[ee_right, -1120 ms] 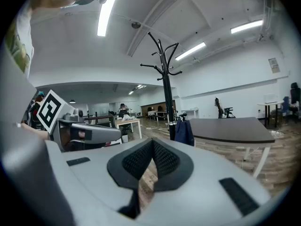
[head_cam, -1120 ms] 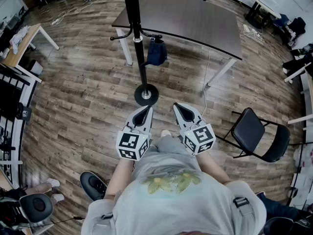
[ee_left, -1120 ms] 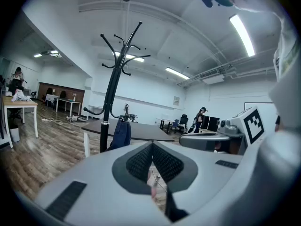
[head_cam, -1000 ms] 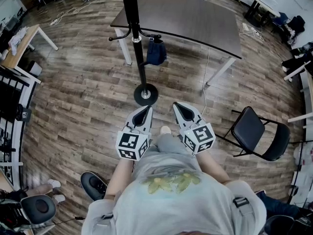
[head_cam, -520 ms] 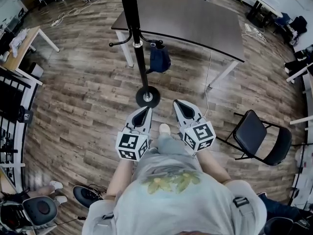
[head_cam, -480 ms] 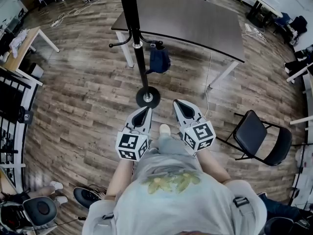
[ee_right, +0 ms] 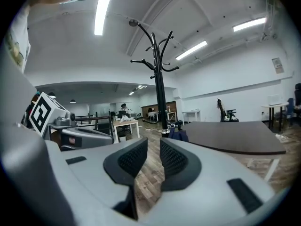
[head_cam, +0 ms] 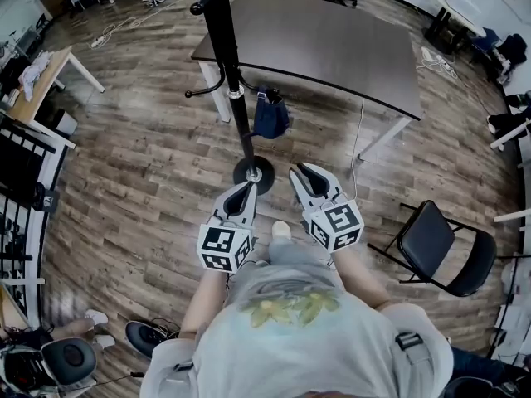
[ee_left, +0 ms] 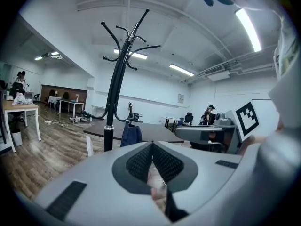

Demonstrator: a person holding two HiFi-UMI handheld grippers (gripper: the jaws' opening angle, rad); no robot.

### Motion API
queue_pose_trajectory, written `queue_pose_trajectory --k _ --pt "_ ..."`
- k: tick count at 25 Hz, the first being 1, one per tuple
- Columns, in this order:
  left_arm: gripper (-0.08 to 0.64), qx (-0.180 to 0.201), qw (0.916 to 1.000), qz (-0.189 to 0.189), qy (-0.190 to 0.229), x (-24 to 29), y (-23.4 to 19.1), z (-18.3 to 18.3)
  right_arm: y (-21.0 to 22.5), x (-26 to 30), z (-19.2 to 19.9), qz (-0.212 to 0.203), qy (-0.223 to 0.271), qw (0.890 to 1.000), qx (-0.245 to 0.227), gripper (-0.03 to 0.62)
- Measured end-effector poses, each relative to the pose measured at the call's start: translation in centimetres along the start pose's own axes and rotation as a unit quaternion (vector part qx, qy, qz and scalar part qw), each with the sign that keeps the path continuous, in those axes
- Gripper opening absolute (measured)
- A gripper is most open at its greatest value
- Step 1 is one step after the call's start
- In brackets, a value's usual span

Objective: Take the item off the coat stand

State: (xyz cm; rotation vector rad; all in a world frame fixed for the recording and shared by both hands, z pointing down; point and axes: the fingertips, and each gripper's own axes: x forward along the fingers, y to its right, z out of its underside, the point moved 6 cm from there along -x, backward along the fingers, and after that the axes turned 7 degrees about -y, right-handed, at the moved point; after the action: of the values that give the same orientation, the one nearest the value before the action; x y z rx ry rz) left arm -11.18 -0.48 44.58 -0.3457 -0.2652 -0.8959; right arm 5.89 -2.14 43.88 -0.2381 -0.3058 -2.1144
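Left gripper [head_cam: 246, 187]: jaws closed together, nothing between them. Right gripper [head_cam: 304, 171]: jaws opening, with a narrow gap so far and nothing in it.

The item, a dark blue bag [head_cam: 270, 116], hangs from a low hook on the coat stand [head_cam: 235, 89]. It is straight ahead of both jaw pairs, close to each centre line and well apart from the tips. Its long axis is vertical. The bag is on the pole's right side, so the right jaws are judged nearer.
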Motion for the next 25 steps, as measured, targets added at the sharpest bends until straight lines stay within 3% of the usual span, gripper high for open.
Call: queue_pose_trajectory --k 9,25 --pt "0.015 0.002 1.0 -0.007 -0.001 2.7 -1.4 -1.2 2.6 3.3 -1.5 -0.005 0.0 1.0 -0.011 0.195" --pt "0.015 0.001 0.9996 -0.026 0.015 8.1 -3.9 -3.2 6.9 8.8 -1.8 -0.017 -0.02 0.999 -0.027 0.258"
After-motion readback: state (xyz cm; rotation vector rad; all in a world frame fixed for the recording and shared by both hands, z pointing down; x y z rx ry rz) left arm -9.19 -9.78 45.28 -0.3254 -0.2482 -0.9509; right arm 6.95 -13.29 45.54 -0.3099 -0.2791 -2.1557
